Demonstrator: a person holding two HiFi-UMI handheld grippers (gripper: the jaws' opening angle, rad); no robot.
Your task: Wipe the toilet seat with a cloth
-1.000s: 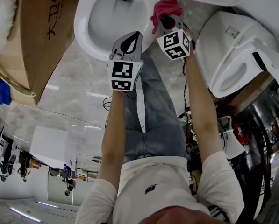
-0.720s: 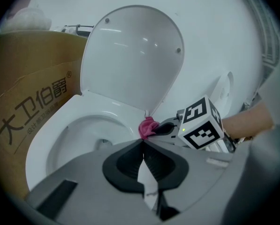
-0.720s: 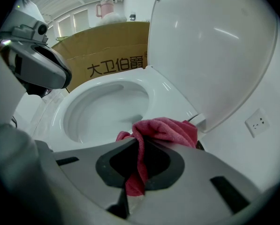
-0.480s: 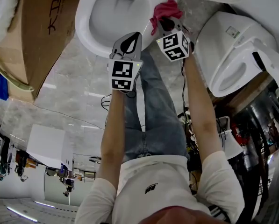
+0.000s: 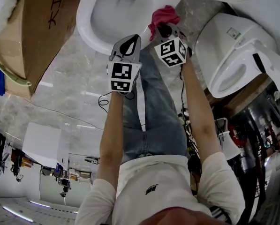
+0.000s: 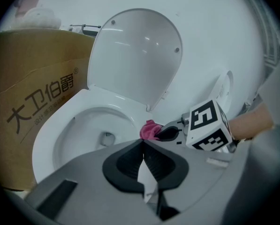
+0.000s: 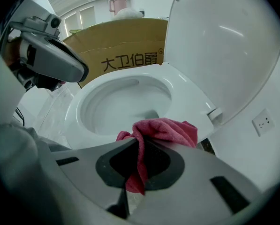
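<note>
Head view: right claw (image 5: 165, 28) has dragged the pink cloth (image 5: 163, 14) a bit down the toilet seat (image 5: 83, 25) at top centre, so wiping's underway; left gripper view: left claw (image 6: 143, 146) clenched on nothing; right gripper view: cloth pinched tight, low centre, on the seat's rim.

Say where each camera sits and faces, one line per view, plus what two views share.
Head view: on the person's head, looking steeply down at the white ceramic toilet; forearms and jeans show.
Left gripper view: on the left gripper, shut and empty, facing the raised lid.
Right gripper view: on the right gripper, shut on the pink cloth, facing the bowl.
Shared: both gripper views show the brown cardboard box.
</note>
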